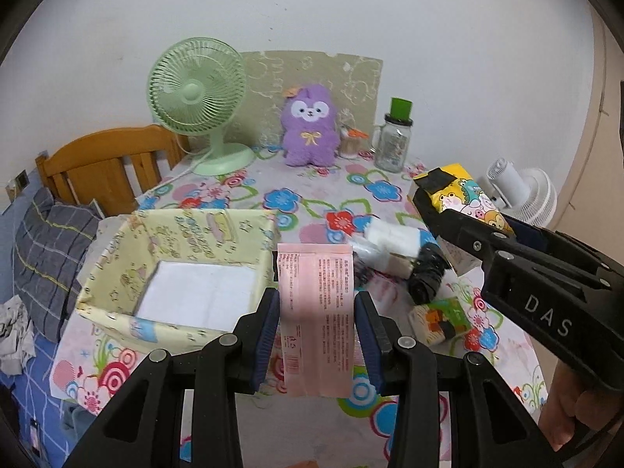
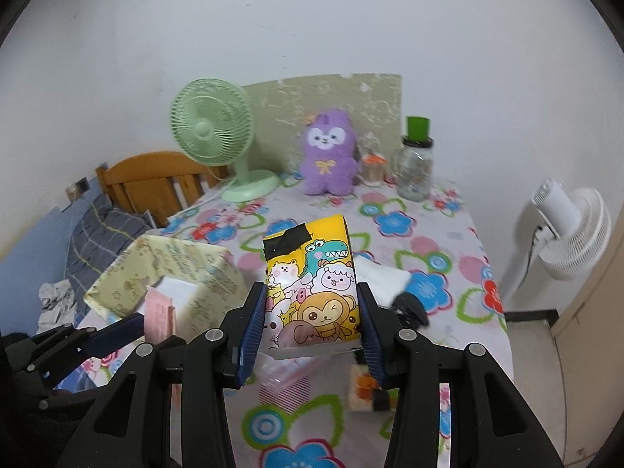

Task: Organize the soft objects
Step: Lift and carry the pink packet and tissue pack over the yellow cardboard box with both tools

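two fans (image 2: 212,128) (image 2: 573,230), one purple plush (image 1: 310,130), one glass jar (image 1: 392,144), one yellow box (image 1: 175,269) at nine o'clock.

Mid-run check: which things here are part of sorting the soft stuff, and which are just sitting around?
Part of the job:
pink packet in left gripper
cartoon tissue pack in right gripper
yellow box
white pad
black roll

Just lying about:
green fan
purple plush
glass jar

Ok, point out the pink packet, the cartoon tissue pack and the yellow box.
pink packet (image 1: 318,312), left wrist view, middle of its printed face
cartoon tissue pack (image 2: 312,292), right wrist view, front face
yellow box (image 1: 117,312), left wrist view, near wall
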Tool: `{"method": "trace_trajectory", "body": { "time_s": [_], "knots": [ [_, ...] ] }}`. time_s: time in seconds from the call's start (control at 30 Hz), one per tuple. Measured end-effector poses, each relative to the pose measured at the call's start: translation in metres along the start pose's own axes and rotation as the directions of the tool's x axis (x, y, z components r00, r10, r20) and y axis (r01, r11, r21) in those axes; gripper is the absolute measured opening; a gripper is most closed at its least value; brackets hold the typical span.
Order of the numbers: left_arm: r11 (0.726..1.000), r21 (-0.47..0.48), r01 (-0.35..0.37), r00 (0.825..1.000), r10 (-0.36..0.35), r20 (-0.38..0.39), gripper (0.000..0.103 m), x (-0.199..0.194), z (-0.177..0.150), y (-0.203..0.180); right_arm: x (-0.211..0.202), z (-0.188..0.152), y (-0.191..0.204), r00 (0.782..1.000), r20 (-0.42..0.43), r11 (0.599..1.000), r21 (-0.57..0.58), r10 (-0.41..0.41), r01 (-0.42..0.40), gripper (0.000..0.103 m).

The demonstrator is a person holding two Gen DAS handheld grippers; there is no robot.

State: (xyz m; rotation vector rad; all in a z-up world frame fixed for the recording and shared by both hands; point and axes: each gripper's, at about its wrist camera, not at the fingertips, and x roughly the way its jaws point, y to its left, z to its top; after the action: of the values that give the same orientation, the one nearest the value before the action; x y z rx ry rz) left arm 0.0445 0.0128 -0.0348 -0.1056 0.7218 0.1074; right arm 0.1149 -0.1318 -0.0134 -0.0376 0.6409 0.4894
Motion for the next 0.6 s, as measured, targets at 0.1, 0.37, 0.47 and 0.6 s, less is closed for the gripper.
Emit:
{"method": "trace_trajectory", "body": {
  "time_s": [0.1,0.37,0.47,0.6],
  "knots": [
    [1.0,-0.017,-0.012,1.0,0.013,0.021,0.04,-0.006,0.005,0.011,-0.002,0.008,0.015,1.0,0.012,1.0,-0.02,0.024,-0.023,0.048],
    [0.996,-0.058,-0.061,0.996,0.065,0.068,0.04,-0.014,0.017,0.044,-0.002,0.023,0.053,0.996,0.034,0.994,-0.075,0.086,-0.083,0.048],
    [0.994,-0.072,-0.079,0.994,0.085,0.076,0.04,-0.014,0.021,0.056,0.004,0.028,0.068,0.993,0.029,0.99,-0.09,0.115,-0.112,0.048],
    [0.989,-0.092,-0.113,0.99,0.12,0.075,0.04,-0.008,0.024,0.074,0.016,0.035,0.086,0.988,0.019,0.983,-0.106,0.152,-0.149,0.048]
  ]
}}
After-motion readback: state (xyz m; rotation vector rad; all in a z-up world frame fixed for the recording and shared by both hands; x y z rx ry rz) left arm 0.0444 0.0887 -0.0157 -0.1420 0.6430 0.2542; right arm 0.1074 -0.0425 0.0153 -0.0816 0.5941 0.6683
